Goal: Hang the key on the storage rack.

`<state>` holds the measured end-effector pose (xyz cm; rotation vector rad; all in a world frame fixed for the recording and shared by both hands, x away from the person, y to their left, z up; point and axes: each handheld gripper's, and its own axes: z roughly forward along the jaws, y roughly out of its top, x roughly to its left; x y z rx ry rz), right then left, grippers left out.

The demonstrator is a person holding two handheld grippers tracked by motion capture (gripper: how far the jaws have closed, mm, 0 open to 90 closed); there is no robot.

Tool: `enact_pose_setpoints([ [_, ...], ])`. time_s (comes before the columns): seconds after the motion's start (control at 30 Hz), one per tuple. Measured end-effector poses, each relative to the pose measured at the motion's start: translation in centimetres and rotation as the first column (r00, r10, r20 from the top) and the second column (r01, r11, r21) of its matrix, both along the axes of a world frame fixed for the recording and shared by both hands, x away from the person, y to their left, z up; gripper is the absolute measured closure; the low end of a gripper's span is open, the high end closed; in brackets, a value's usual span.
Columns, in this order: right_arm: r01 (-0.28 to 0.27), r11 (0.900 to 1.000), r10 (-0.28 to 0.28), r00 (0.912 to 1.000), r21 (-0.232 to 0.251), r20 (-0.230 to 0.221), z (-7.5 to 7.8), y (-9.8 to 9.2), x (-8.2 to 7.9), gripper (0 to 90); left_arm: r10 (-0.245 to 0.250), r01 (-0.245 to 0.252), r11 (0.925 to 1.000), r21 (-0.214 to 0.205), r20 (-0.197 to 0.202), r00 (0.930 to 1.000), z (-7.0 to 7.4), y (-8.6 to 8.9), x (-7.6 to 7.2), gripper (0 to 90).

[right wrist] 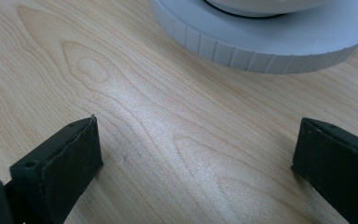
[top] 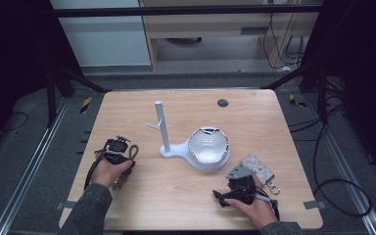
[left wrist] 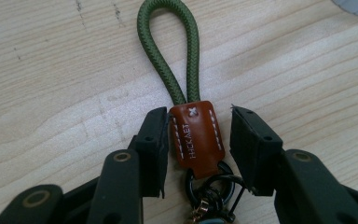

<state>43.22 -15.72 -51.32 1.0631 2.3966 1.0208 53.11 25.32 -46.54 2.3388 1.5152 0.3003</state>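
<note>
Left gripper [left wrist: 198, 149] straddles the keychain [left wrist: 193, 135] at frame centre, left pad touching its leather tab, right pad apart. Centre the tab, then close squarely. Right gripper [right wrist: 196, 163] is open.

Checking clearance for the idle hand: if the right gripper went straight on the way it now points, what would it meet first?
Probably the white stand's round base. The right gripper has open jaws over bare table, and the ribbed rim lies just ahead, slightly right of centre. Depth is hard to judge.

Wooden table [top: 142, 205]: keychain [top: 133, 152], white stand [top: 174, 149], key pouch [top: 258, 166]
</note>
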Motion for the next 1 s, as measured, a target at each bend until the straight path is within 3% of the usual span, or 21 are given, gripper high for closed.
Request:
enact_pose_setpoints([
  [0.63,-0.005,1.0000,0.005,1.0000,0.000,0.002,0.0,0.0,0.0,1.1,-0.051,0.050,0.9979,0.042,0.023,0.9985,-0.1,-0.4,-0.1,65.9],
  [0.83,-0.003,1.0000,0.003,1.0000,0.002,-0.001,0.0,0.0,-0.1,1.1,-0.059,0.058,0.9980,0.024,0.059,0.9965,0.6,0.0,-0.8,66.2],
  [1.0,-0.003,1.0000,0.003,1.0000,0.002,-0.001,0.0,0.0,-0.1,1.1,-0.062,0.066,0.9973,-0.032,0.128,0.9899,1.3,0.8,-2.2,66.3],
])
